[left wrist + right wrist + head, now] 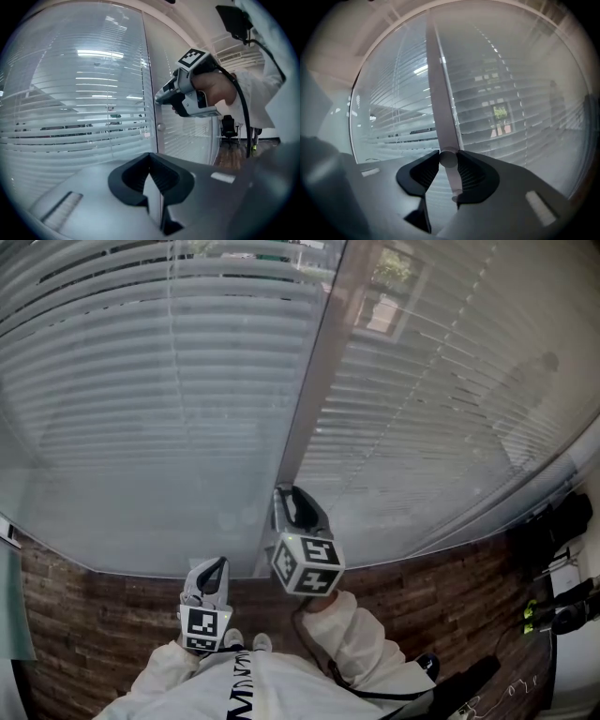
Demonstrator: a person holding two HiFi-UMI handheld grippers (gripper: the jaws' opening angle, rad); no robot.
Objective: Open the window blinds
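White slatted blinds hang behind two glass panes, the left pane [141,381] and the right pane [441,409], with a pale upright frame [314,381] between them. My right gripper [286,495] points at that frame and is shut on a small round knob [449,158], with both pads against its sides. From the left gripper view the right gripper [159,98] reaches the frame [152,70] from the right. A second small knob [161,126] sits lower on the frame, untouched. My left gripper [217,563] hangs lower and to the left, away from the glass. Its jaws are shut with nothing between them [154,187].
Dark wood flooring [84,615] runs along the base of the glass wall. Dark equipment [553,531] stands on the floor at the far right. An office chair [228,126] is visible farther along the wall. White sleeves [356,624] fill the bottom of the head view.
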